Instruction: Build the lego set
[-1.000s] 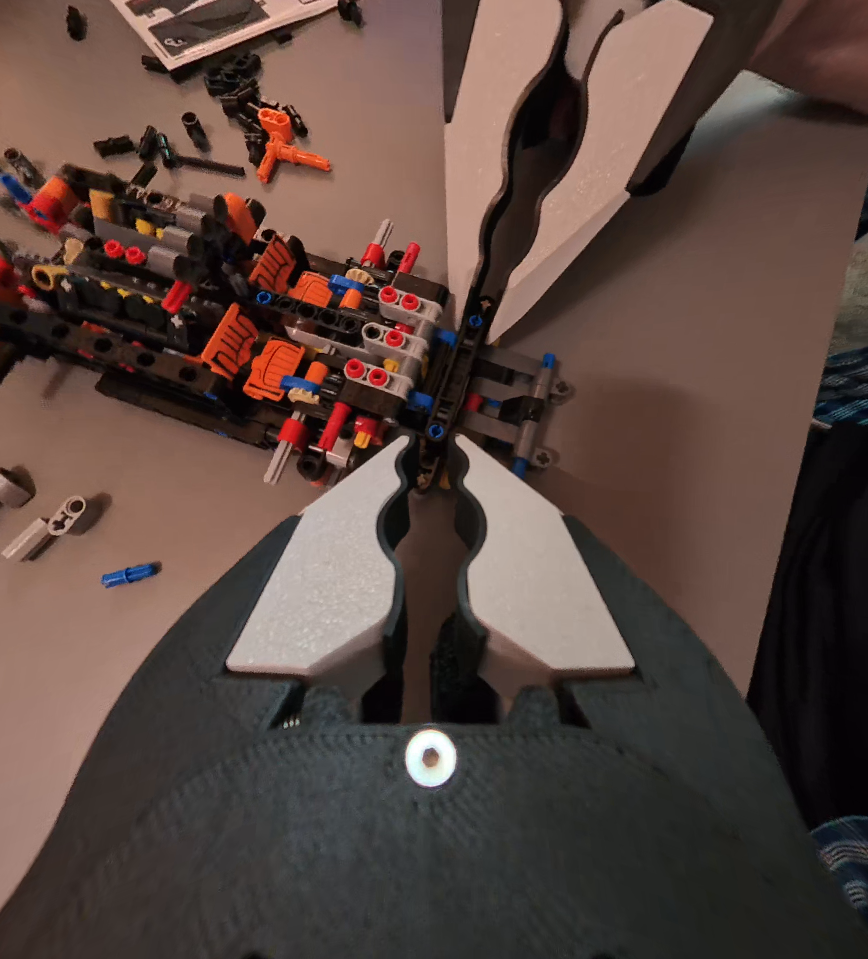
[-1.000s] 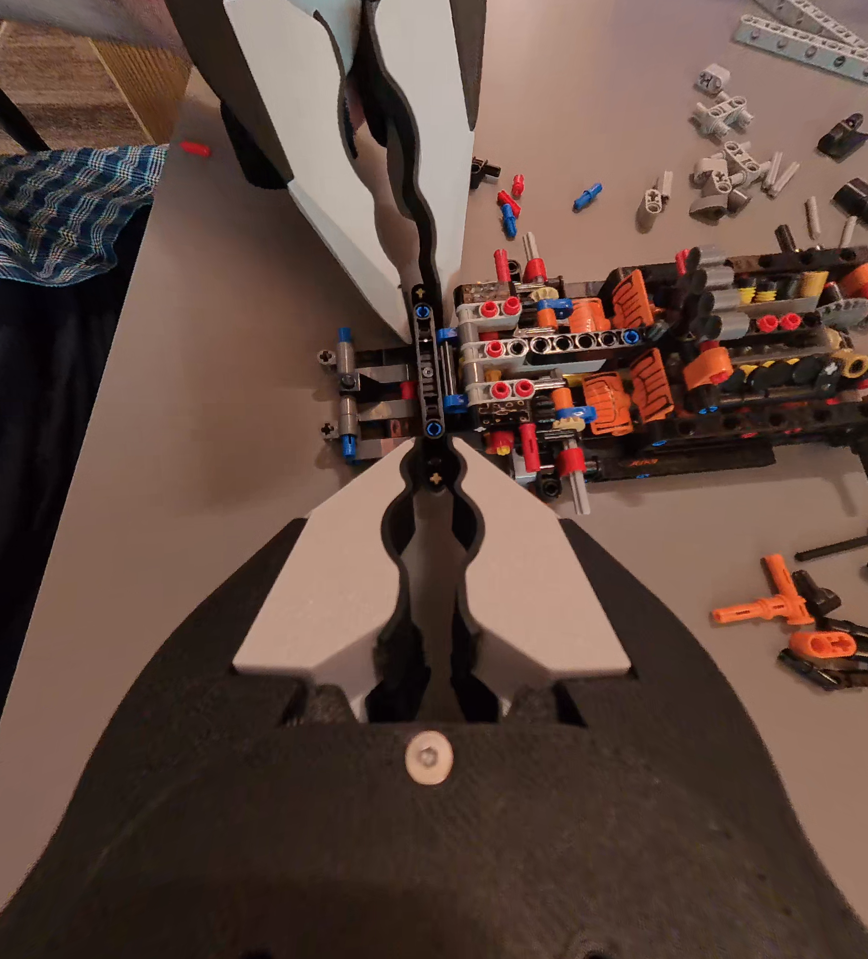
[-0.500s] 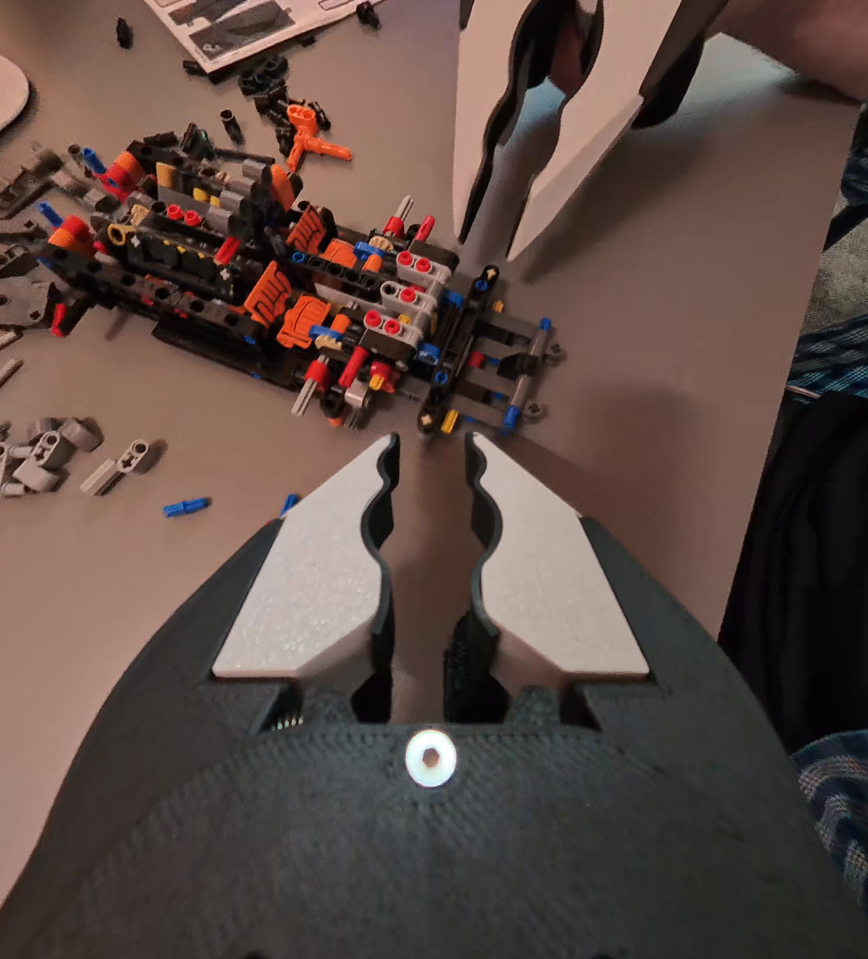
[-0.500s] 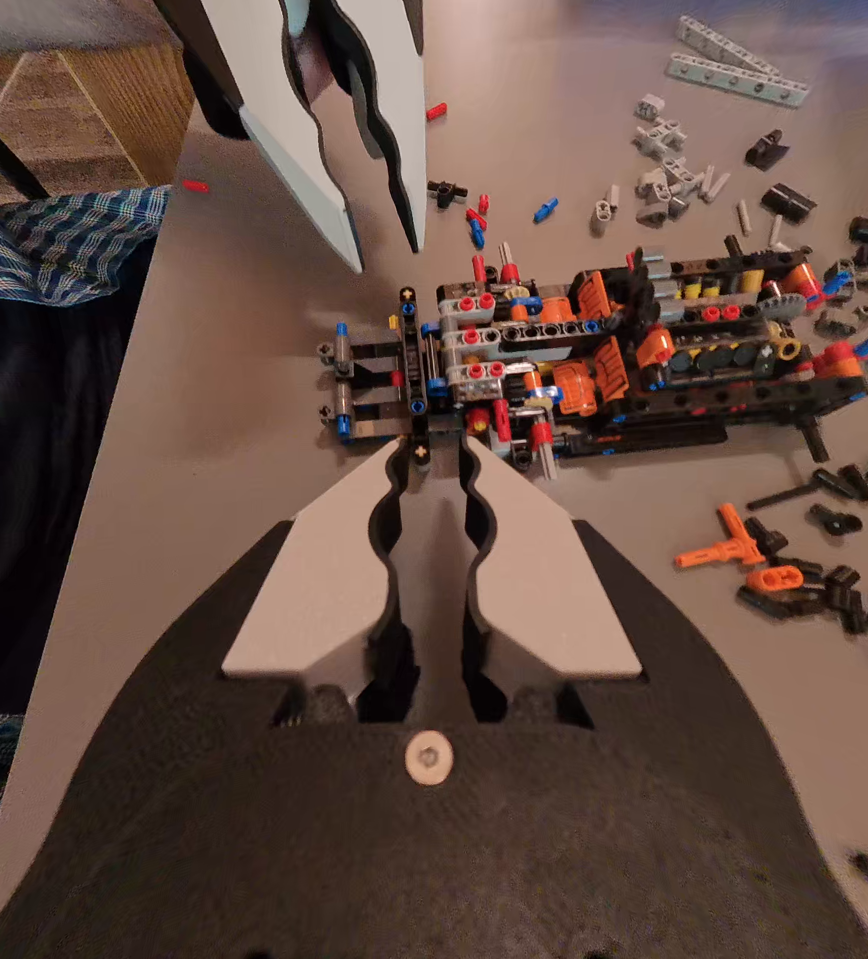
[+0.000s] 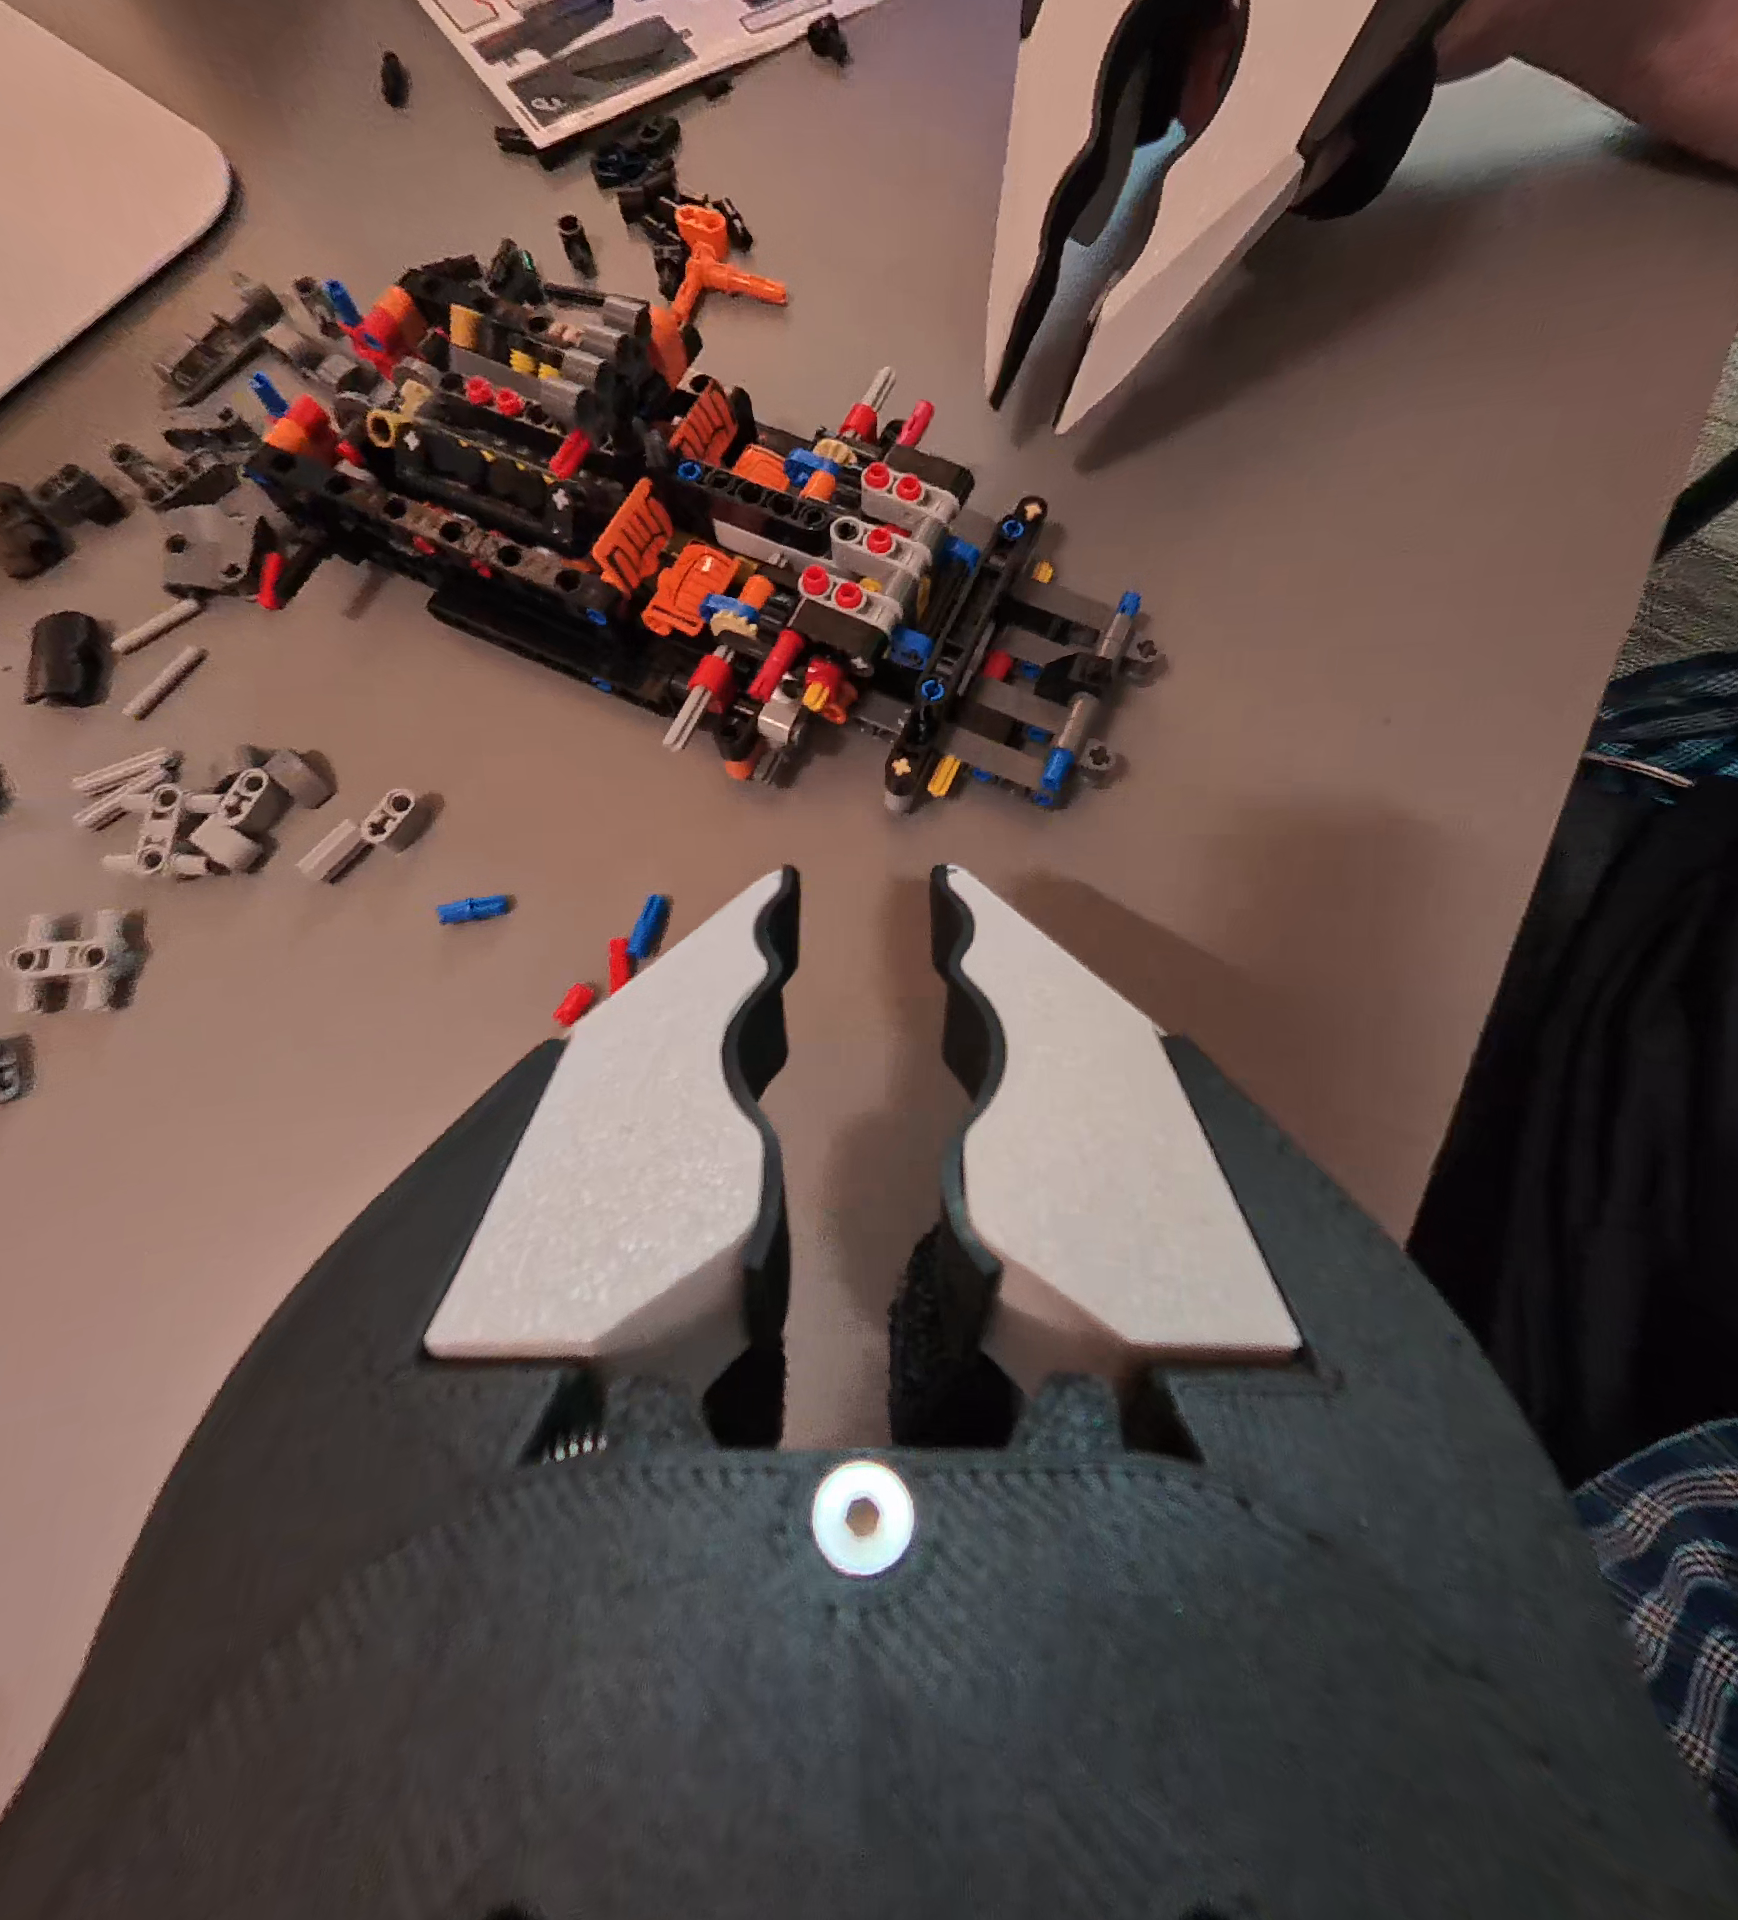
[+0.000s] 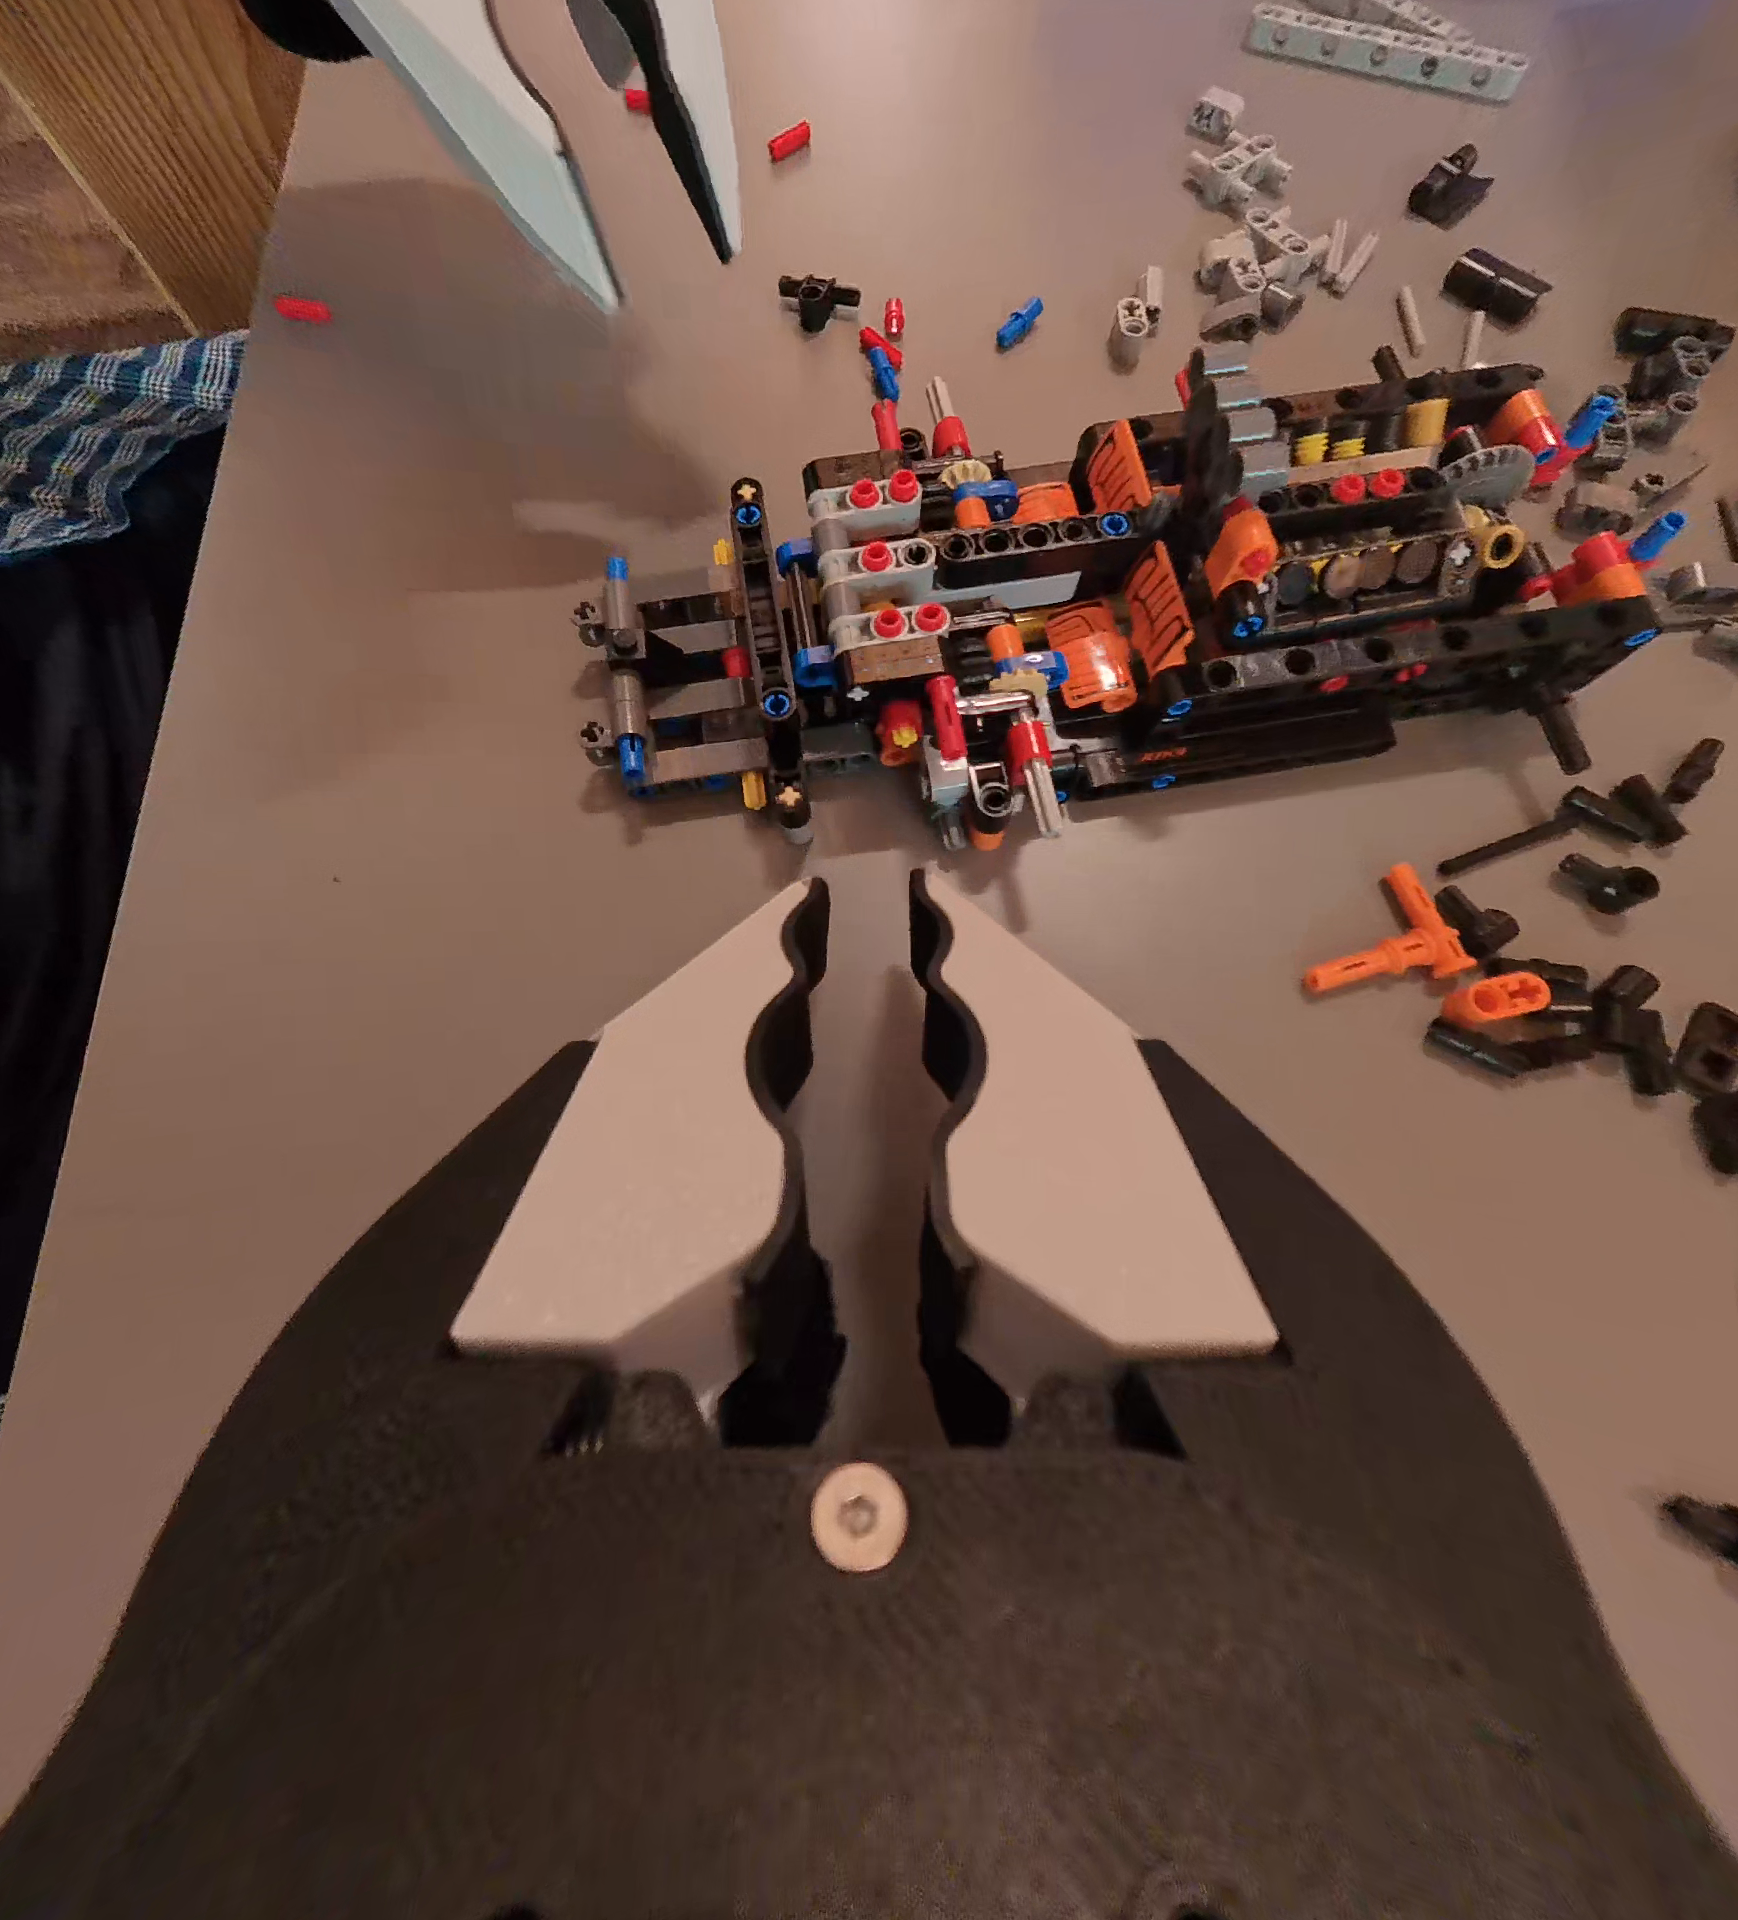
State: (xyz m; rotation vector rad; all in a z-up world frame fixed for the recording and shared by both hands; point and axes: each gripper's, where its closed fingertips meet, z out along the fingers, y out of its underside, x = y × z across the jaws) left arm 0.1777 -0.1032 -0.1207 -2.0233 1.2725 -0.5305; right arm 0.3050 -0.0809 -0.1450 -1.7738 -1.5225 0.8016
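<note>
The half-built lego model [image 5: 699,540], black with orange, red and blue parts, lies flat on the grey table [image 5: 1312,623]. It also shows in the right wrist view [image 6: 1104,623]. A black cross beam [image 5: 969,644] sits across its near end, also seen in the right wrist view [image 6: 766,634]. My left gripper [image 5: 865,875] is open and empty, a short way back from the beam's end. My right gripper [image 6: 865,885] is open a little and empty, just short of the beam's other end. Each gripper shows at the top of the other's view, the right one [image 5: 1029,414] and the left one [image 6: 667,278].
Loose grey connectors [image 5: 190,821], blue and red pins [image 5: 473,909] and black parts lie left of the model. Orange and black pieces [image 6: 1405,951] lie to its right. An instruction booklet [image 5: 636,52] and a white pad [image 5: 44,208] lie beyond. The table edge [image 5: 1571,831] meets a person's plaid clothing. My right fingertips sit around 15 cm from my left ones.
Both grippers were shut on the ends of the black cross beam. They have opened, let it go and drawn back from the model. The beam stays on the model.
</note>
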